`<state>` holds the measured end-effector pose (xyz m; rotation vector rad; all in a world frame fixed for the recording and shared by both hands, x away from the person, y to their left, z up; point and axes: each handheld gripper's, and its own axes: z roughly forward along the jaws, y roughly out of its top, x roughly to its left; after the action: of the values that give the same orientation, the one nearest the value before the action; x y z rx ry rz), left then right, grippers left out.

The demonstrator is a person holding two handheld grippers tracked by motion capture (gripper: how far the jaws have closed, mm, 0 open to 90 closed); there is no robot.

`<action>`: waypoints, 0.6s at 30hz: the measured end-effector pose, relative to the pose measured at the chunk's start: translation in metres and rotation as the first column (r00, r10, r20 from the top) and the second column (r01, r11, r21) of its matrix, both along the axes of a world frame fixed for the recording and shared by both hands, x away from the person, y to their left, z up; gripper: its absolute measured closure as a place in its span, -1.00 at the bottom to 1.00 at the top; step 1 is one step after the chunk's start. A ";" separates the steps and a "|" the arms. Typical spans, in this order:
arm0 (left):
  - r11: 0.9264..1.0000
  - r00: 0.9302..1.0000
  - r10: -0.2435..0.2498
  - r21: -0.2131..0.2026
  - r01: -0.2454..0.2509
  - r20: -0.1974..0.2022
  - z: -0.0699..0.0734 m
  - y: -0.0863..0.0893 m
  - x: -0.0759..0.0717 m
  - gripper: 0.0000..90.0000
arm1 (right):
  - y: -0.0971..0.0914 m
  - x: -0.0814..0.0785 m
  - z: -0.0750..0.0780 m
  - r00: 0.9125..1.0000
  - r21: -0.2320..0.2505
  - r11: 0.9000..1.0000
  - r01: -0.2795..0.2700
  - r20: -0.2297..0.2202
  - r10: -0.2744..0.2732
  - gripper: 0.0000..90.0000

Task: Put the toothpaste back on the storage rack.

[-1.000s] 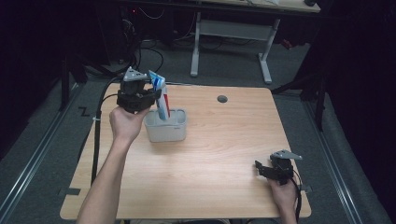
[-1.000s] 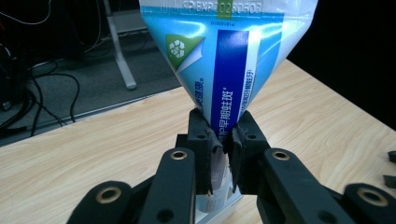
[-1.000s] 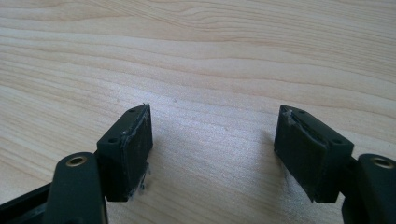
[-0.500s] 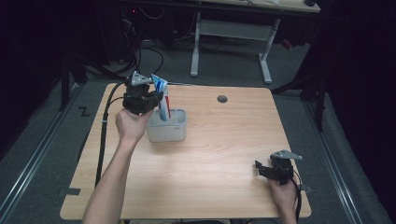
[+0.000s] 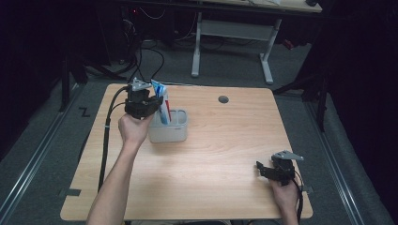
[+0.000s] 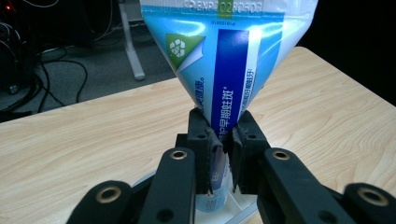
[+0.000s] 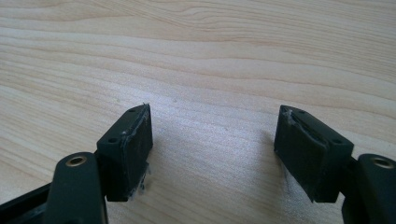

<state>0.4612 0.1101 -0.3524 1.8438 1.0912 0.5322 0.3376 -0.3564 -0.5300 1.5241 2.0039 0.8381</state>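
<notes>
A: What has the left claw (image 6: pixel 223 140) got?

B: It's clamped on a blue-and-white toothpaste tube (image 6: pixel 229 60). In the left gripper view the two black pads pinch the tube's narrow part, and the broad crimped end fans out above them.

A: And where is that tube?

B: Upright in the grey holder (image 5: pixel 171 132), which sits on the wooden surface (image 5: pixel 225 159) toward its far left side. From the high view the tube's lower end is down inside the holder, though I can't quite tell whether it touches the bottom; the walls hide it.

A: The left hand?

B: The left hand (image 5: pixel 133 129) is just beside the holder, on its left.

A: The other side?

B: The right claw (image 7: pixel 212 140) stands wide, nothing between its pads, just bare wood grain beneath. It's near the surface's front right corner, well apart from the holder.
</notes>
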 end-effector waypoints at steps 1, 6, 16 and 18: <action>1.000 1.000 -0.001 0.003 0.001 -0.002 -0.001 0.000 0.000 0.78 | 0.000 0.000 0.000 1.000 0.000 1.000 0.000 0.000 0.000 -0.38; 1.000 1.000 0.003 0.007 -0.003 -0.012 -0.007 0.001 0.002 0.78 | 0.000 0.000 0.000 1.000 0.000 1.000 0.000 0.000 0.000 -0.38; 1.000 1.000 0.009 -0.012 -0.009 -0.029 -0.019 0.002 0.003 0.78 | 0.000 0.000 0.000 1.000 -0.002 1.000 -0.001 0.000 0.001 -0.38; 1.000 0.999 0.006 -0.018 -0.006 -0.036 -0.022 0.002 0.004 0.78 | 0.000 0.000 0.000 1.000 -0.002 1.000 -0.001 0.000 0.001 -0.38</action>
<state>0.4651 0.1118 -0.3740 1.8410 1.1226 0.4923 0.3376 -0.3564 -0.5300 1.5225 2.0044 0.8367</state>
